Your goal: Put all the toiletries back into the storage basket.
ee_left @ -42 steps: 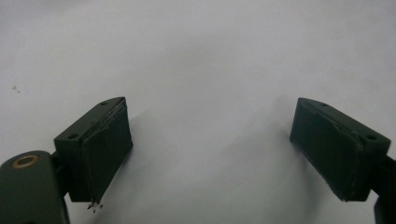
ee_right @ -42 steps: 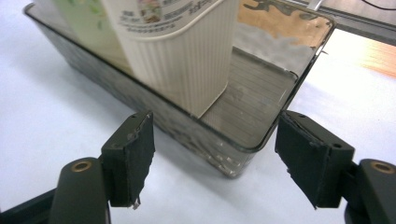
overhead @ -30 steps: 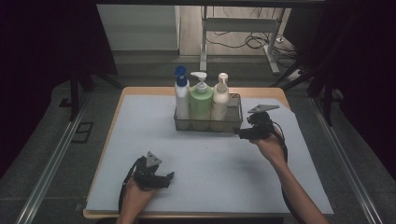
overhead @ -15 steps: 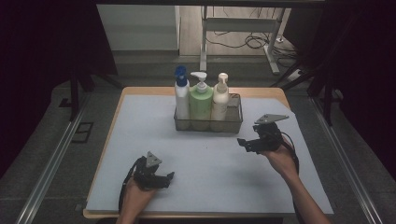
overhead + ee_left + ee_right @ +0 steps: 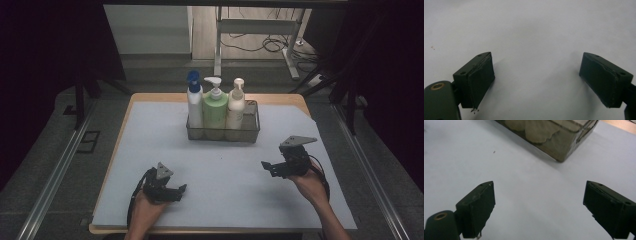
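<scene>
Here the right tongs (image 5: 270,167) hover over the pale mat on the near right of the desk (image 5: 150,100), jaws spread wide with nothing between them; they have just been opening. In the right gripper view the 2 black pads (image 5: 477,207) frame bare mat, and beyond them, at the far edge of that view, stands a corner of the wire basket (image 5: 564,142), well apart from the jaw tips and a little to the right of the gap.

The left tongs (image 5: 177,190) sit low at the near left of the desk, held in the person's left hand (image 5: 145,207), jaws likewise wide apart and empty. The left gripper view looks straight at plain mat between its pads (image 5: 480,80).

The high view adds what the close ones miss: the basket (image 5: 250,131) stands at the far middle of the desk and holds 3 upright bottles in a row, a blue-capped spray bottle (image 5: 194,102) at left, a green pump bottle (image 5: 215,107) in the middle and a cream pump bottle (image 5: 236,105) at right. The basket lies farther off and left of the right tongs, and far and right of the left tongs, touching neither.
</scene>
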Action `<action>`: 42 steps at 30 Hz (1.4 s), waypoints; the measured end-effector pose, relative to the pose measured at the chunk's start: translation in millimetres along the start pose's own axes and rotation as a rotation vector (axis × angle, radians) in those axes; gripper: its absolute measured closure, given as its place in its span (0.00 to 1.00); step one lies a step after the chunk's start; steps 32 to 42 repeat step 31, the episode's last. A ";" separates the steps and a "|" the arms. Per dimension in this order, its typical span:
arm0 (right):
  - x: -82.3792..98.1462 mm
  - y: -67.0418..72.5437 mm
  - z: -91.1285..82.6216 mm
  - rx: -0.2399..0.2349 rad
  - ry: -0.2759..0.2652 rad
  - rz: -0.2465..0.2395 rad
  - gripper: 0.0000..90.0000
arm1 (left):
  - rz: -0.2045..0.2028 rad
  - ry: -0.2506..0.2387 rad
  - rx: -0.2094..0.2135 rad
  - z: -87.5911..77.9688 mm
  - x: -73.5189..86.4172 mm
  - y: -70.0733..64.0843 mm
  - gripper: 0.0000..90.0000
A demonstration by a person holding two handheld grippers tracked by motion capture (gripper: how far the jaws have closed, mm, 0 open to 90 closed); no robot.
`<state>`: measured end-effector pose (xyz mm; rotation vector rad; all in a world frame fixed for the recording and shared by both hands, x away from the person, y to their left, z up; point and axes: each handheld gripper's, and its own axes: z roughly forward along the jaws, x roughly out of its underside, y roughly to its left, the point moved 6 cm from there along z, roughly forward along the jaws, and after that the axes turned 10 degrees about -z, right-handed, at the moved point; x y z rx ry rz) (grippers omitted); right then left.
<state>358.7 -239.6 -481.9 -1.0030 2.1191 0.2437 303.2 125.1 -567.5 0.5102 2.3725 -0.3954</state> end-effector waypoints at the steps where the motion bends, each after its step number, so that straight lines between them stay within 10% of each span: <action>1: 2.4 0.5 0.3 0.003 0.001 0.004 0.11 | -0.001 0.000 0.000 0.0 0.0 -0.1 0.13; 26: 82.3 22.8 27.5 0.003 0.055 0.041 0.00 | -0.002 0.000 0.000 0.1 0.1 -0.2 0.13; 42: 84.4 23.6 28.9 0.005 0.050 0.041 0.00 | -0.006 -0.004 0.001 0.4 0.0 -0.7 0.13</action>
